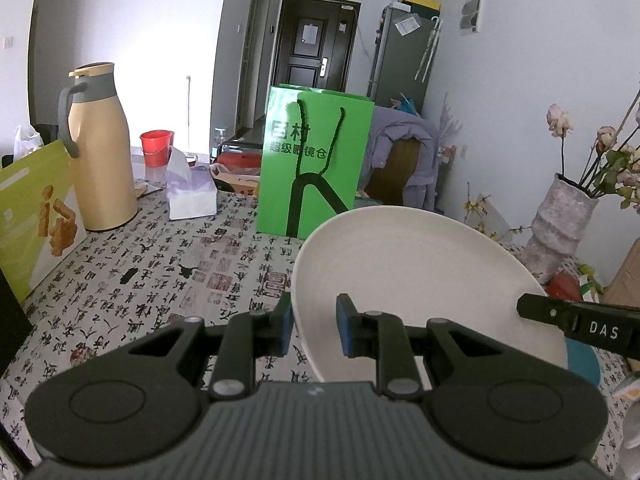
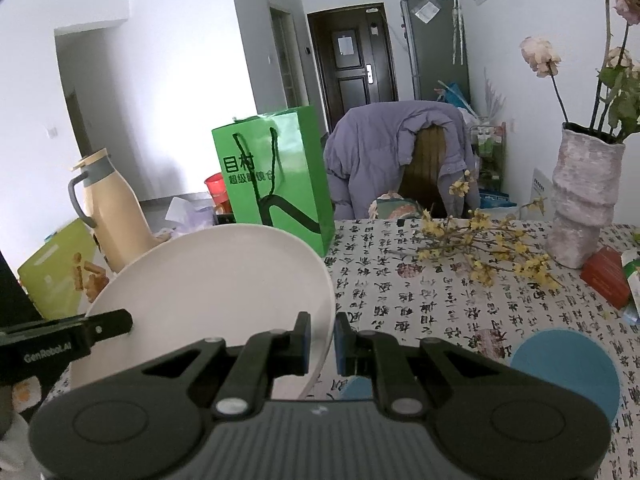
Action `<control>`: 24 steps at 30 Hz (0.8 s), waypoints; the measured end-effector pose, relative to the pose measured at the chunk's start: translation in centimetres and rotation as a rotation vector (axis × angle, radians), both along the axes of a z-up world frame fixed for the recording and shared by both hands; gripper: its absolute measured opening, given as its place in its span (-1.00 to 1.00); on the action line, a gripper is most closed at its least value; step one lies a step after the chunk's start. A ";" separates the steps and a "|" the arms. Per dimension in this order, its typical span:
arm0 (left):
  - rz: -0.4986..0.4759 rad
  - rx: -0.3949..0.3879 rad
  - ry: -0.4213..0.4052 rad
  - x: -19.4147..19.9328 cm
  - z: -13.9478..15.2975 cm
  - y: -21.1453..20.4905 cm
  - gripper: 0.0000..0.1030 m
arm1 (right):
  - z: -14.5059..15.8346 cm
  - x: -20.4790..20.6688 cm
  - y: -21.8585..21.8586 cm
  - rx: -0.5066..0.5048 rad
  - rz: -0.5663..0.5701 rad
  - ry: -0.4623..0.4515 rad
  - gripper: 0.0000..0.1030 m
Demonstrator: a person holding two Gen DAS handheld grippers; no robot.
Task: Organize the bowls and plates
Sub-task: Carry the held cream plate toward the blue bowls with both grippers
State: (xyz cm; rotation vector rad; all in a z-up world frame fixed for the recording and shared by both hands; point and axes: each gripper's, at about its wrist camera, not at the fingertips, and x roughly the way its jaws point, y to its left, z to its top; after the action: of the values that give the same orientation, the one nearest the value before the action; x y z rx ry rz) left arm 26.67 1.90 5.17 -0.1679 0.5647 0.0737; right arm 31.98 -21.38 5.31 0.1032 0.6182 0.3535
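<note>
1. One cream plate (image 1: 420, 280) was held tilted above the table, gripped from both sides: the left gripper (image 1: 314, 326) was closed on its left rim, and the right gripper (image 2: 322, 340) was closed tight on its right rim.
2. Under the plate's right part lay a blue round mat (image 2: 568, 372) on the table, partly hidden by the right gripper.
3. Behind the plate stood a green paper bag (image 1: 316, 160) with black cord handles, upright and close to the plate's far rim.
4. To the left of the bag were a tissue box (image 1: 192, 196), a beige thermos jug (image 1: 102, 152) and a yellow-green snack box (image 1: 32, 216) leaning at the table's left edge.
5. To the right stood a grey-pink vase (image 2: 584, 196) with dried flowers, and a branch of yellow blossoms (image 2: 480, 248) lay flat beside it; a small red box (image 2: 604, 280) was next to the vase's foot.
6. All this rested on a tablecloth (image 1: 160, 272) printed with black calligraphy and red seals.
7. Beyond the table, a purple jacket (image 2: 384, 148) hung over a chair, and farther back were a dark door (image 1: 312, 48), a grey fridge (image 1: 404, 52) and white walls.
</note>
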 end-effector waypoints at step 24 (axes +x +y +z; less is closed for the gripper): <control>-0.009 0.018 0.005 -4.6 -0.3 -3.0 -0.57 | 0.1 -4.9 -2.9 0.018 -0.018 -0.011 -0.76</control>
State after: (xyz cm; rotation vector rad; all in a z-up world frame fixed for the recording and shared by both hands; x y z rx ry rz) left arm 22.06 -1.10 4.91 -0.1479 0.5697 0.0709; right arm 27.11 -24.26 5.46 0.1239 0.6031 0.3422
